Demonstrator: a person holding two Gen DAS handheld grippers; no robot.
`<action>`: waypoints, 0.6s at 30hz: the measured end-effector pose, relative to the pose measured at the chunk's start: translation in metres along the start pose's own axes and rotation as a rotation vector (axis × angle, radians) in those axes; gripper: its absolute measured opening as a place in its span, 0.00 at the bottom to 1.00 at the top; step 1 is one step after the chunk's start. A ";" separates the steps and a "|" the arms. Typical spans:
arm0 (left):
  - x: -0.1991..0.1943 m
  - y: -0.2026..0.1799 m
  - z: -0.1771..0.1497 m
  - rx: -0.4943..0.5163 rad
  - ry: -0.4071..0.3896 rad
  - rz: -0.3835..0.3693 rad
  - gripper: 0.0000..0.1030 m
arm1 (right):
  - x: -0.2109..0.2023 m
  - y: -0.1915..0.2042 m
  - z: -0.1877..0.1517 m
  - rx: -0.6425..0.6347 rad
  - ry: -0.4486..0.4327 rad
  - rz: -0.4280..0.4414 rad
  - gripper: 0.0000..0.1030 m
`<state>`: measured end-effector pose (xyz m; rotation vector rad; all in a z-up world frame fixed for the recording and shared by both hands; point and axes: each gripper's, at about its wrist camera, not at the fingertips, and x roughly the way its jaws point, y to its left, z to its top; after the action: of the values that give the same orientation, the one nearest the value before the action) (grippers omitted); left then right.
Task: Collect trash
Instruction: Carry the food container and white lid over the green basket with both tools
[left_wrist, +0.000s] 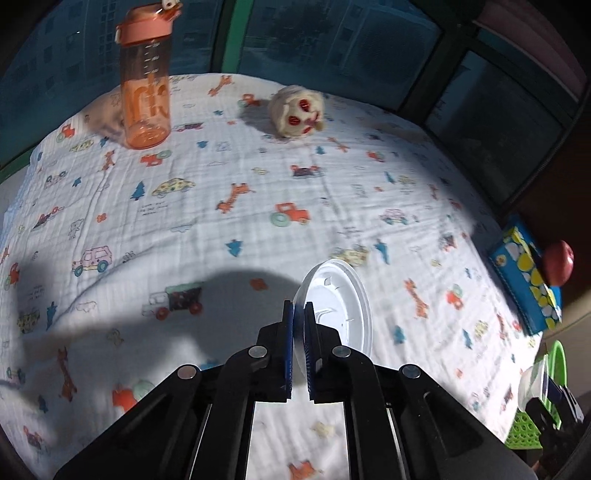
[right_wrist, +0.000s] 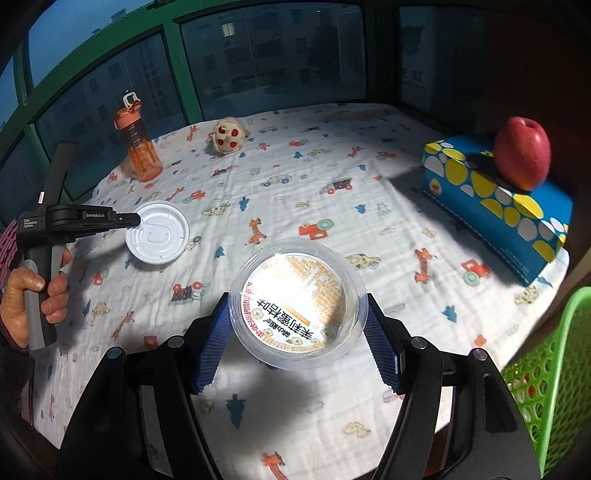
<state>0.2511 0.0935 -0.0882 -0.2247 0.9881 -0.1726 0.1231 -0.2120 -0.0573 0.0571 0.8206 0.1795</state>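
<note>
Lid (left_wrist: 334, 306) pinched by left hand-held gripper (left_wrist: 299, 314).

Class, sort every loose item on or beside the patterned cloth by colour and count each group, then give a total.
White: 1, lid
Clear: 1, labelled cup
Orange: 1, bottle
Cream: 1, soft toy
Red: 1, apple
Blue and yellow: 1, tissue box
Green: 1, basket
Total: 7
</note>
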 end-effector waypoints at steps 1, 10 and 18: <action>-0.004 -0.005 -0.002 0.004 -0.005 -0.007 0.06 | -0.006 -0.004 -0.003 0.007 -0.005 -0.008 0.66; -0.046 -0.073 -0.029 0.099 -0.037 -0.141 0.05 | -0.057 -0.052 -0.035 0.099 -0.048 -0.074 0.66; -0.066 -0.145 -0.050 0.175 -0.034 -0.278 0.05 | -0.097 -0.103 -0.064 0.172 -0.060 -0.176 0.66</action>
<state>0.1679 -0.0355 -0.0232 -0.2028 0.8996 -0.5052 0.0256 -0.3315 -0.0437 0.1510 0.7755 -0.0585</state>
